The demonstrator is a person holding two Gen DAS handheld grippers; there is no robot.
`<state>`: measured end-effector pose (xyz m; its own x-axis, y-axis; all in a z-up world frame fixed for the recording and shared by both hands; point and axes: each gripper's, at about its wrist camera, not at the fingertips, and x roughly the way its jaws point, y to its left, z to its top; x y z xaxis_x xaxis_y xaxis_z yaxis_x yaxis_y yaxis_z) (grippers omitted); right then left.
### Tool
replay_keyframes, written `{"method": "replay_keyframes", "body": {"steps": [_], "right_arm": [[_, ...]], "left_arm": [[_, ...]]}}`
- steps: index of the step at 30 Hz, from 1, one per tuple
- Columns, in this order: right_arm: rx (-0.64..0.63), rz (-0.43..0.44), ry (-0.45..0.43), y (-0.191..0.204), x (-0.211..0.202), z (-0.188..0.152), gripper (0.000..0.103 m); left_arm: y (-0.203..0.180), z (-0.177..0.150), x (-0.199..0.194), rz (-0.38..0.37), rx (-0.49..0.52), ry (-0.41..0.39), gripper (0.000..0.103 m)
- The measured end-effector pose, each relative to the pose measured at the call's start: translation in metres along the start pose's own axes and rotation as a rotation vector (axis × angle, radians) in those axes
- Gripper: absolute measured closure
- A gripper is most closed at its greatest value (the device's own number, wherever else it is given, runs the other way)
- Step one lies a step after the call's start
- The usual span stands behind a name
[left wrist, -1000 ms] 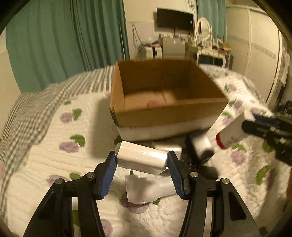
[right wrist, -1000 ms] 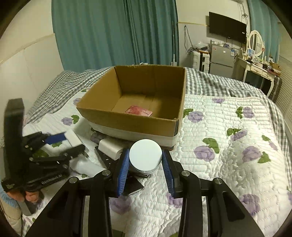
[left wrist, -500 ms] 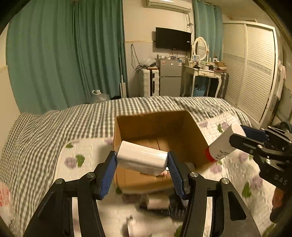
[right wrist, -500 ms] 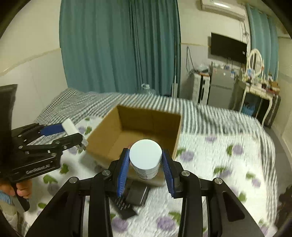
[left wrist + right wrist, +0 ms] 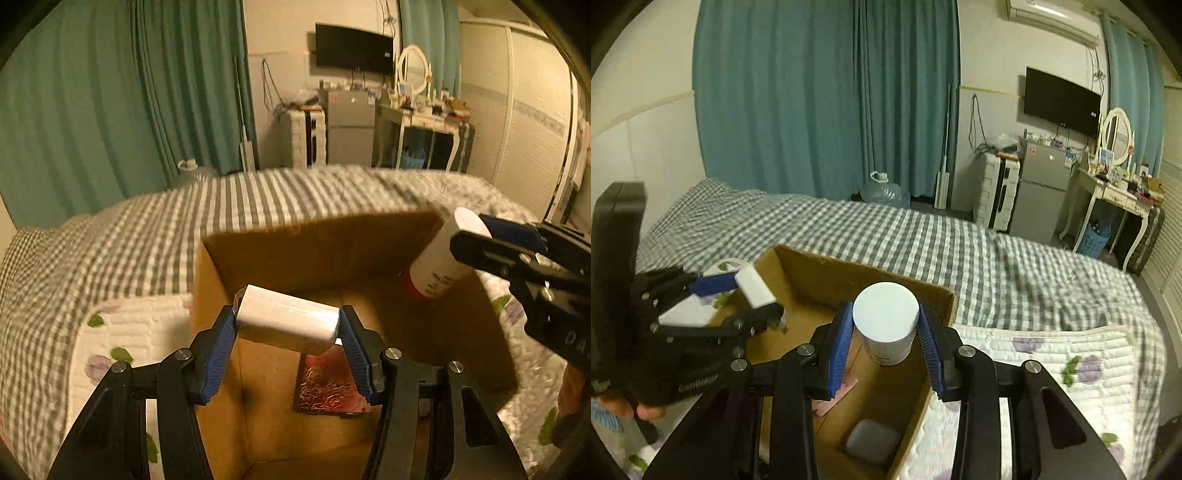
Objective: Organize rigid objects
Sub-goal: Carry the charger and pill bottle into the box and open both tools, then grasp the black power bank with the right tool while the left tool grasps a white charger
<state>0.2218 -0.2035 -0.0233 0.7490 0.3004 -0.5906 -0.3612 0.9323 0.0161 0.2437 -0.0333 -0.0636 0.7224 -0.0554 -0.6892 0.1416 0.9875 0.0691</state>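
Over the cardboard box (image 5: pixel 218 280), your left gripper (image 5: pixel 287 325) clamps a white block (image 5: pixel 288 323); your right gripper (image 5: pixel 885 332) clamps a white bottle (image 5: pixel 885 325).

Teal curtains (image 5: pixel 827 96), wall television (image 5: pixel 1062 100), checked bed (image 5: pixel 923 240)

I see the bed (image 5: pixel 923 236), grey checked cover at twelve o'clock, floral white quilt (image 5: pixel 1071 373) at four, and the open cardboard box (image 5: pixel 317 254) sitting on it, dead centre.
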Motion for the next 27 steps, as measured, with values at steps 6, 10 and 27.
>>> {"method": "replay_keyframes", "body": {"steps": [6,10,27], "right_arm": [[0.045,0.037,0.051,-0.011,0.035,-0.014,0.067],[0.074,0.034,0.028,-0.019,0.023,-0.01,0.03],[0.122,-0.036,0.024,-0.009,-0.096,-0.107,0.025]], "left_arm": [[0.003,-0.002,0.009,-0.022,-0.032,0.022,0.043],[0.004,-0.001,-0.018,0.006,-0.048,-0.023,0.042],[-0.007,-0.107,-0.113,0.061,-0.095,-0.01,0.039]]}}
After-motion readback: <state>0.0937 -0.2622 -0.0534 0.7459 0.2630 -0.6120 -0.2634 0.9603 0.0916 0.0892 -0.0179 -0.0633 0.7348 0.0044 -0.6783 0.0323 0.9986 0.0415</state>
